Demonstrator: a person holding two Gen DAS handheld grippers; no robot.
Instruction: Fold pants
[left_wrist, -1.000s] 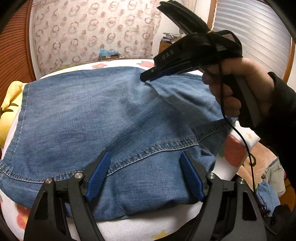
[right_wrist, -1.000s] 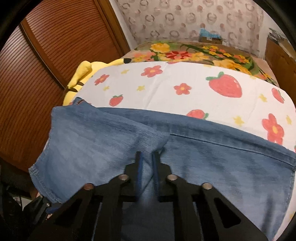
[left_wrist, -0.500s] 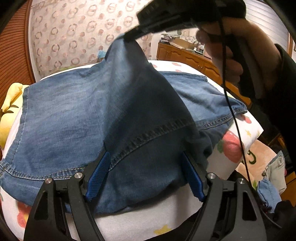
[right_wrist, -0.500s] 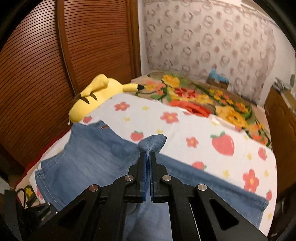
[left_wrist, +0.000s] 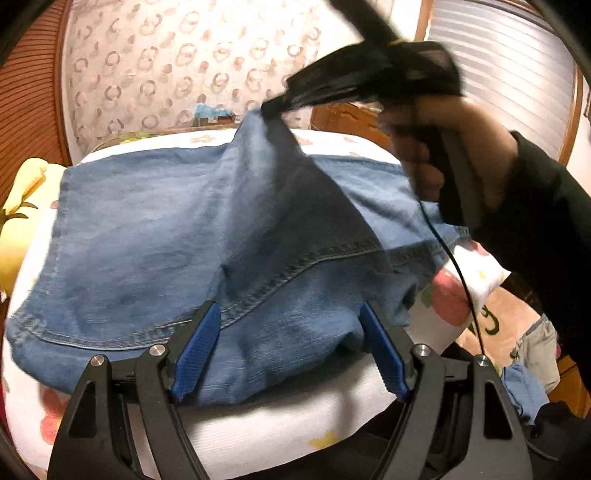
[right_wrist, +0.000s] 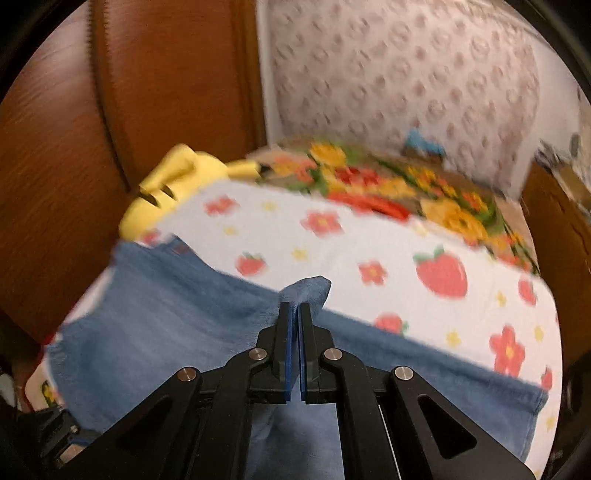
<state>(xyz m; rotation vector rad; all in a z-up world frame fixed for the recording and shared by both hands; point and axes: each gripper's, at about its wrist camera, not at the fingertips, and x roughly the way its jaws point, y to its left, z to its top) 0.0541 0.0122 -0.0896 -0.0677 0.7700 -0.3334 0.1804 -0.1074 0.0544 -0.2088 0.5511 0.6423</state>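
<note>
Blue denim pants (left_wrist: 155, 229) lie spread on a bed with a white strawberry-print cover (left_wrist: 258, 432). My left gripper (left_wrist: 290, 350) is open, its blue pads on either side of the near hem, resting on the denim. My right gripper (right_wrist: 294, 314) is shut on a pinch of denim (right_wrist: 308, 290) and holds it lifted above the bed, so the cloth forms a tent. In the left wrist view the right gripper (left_wrist: 271, 107) appears at the top, held by a hand, with the fabric hanging from its tips.
A yellow plush toy (right_wrist: 173, 188) lies at the bed's left edge by a wooden slatted door (right_wrist: 74, 129). A floral blanket (right_wrist: 406, 184) covers the far part of the bed. Clothes lie on the floor to the right (left_wrist: 532, 354). A wooden dresser (left_wrist: 351, 122) stands behind.
My right gripper, shut on the denim, rose from the bed and lifted the cloth into a tent, then shifted a little lower and rightward. My left gripper stayed open at the hem.
</note>
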